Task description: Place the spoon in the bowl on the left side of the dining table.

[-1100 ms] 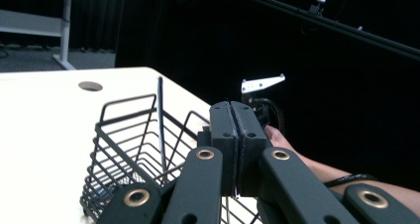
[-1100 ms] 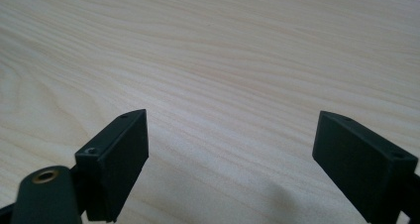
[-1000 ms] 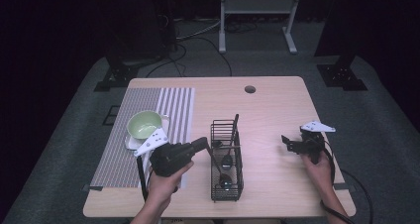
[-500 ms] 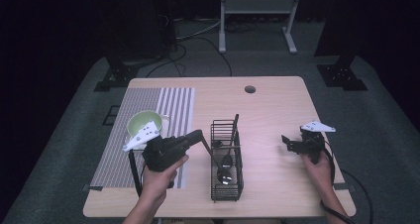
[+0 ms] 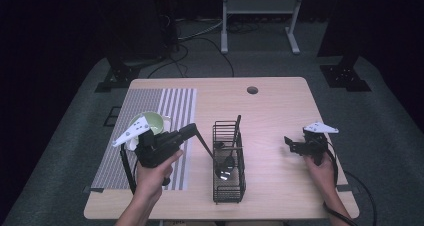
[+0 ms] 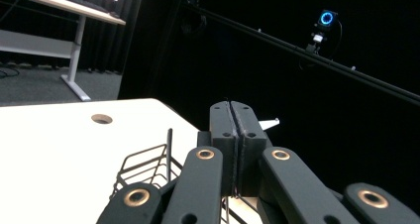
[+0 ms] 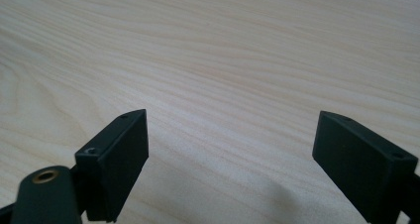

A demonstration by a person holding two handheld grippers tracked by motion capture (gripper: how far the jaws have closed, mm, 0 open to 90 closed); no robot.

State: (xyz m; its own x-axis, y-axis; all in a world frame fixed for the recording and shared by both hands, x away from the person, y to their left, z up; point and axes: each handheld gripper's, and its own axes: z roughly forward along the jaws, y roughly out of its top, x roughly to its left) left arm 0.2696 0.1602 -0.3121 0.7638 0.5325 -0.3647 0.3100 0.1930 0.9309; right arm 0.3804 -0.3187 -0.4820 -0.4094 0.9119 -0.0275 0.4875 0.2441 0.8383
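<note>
High view: left hand-held gripper (image 5: 196, 131), jaws together, has drawn back toward 9 o'clock from the rack (image 5: 229, 161); right hand-held gripper (image 5: 291, 144) rests apart

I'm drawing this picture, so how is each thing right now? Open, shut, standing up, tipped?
left gripper, shut on the ladle's handle.
right gripper, open, holding nothing.
ladle, scoop in the basket, handle leaning left.
wire basket, upright on the table.
green bowl, upright on the striped mat.
</note>
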